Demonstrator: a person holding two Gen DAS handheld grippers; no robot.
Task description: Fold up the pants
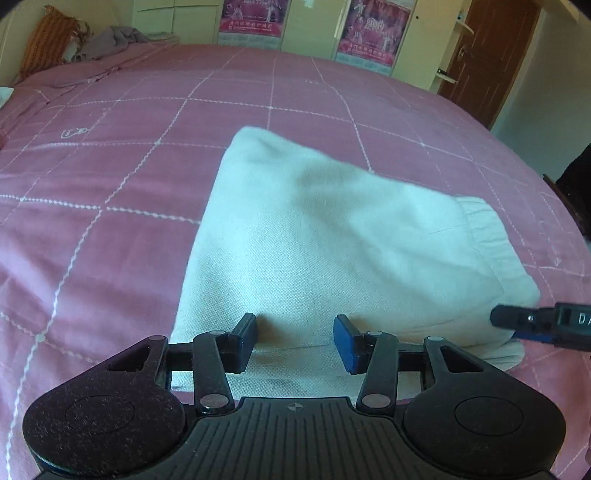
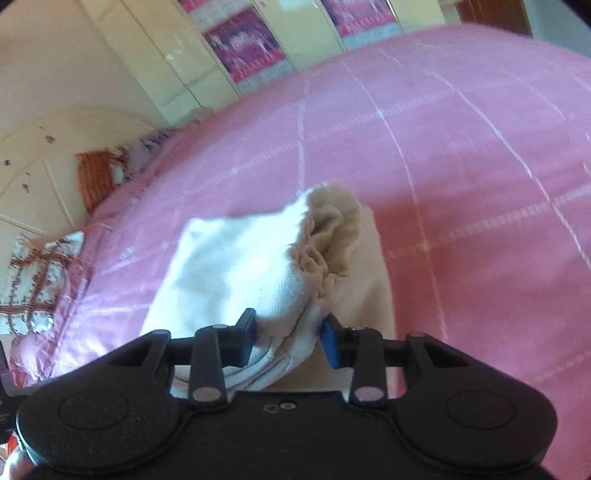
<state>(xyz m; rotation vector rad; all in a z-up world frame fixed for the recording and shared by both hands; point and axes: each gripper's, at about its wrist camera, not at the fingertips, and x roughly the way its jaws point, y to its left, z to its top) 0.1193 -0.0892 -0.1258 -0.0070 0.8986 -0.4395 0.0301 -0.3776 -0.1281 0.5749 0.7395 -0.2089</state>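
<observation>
The white pants [image 1: 325, 236] lie folded in a thick rectangle on the pink bed. My left gripper [image 1: 295, 341] is open, its fingers over the near edge of the pants with cloth showing between them, gripping nothing. My right gripper [image 2: 288, 338] is shut on the pants [image 2: 236, 269] at the gathered waistband end and holds that end bunched up. The right gripper also shows in the left wrist view [image 1: 543, 325], at the pants' right near corner.
A pink checked bedspread [image 1: 129, 166] covers the bed. A grey cloth heap [image 1: 110, 40] and an orange knitted cloth [image 1: 48, 40] lie at the far left. A patterned pillow [image 2: 33, 284] lies by the left edge. Wardrobes with posters [image 1: 373, 33] and a brown door [image 1: 487, 55] stand behind.
</observation>
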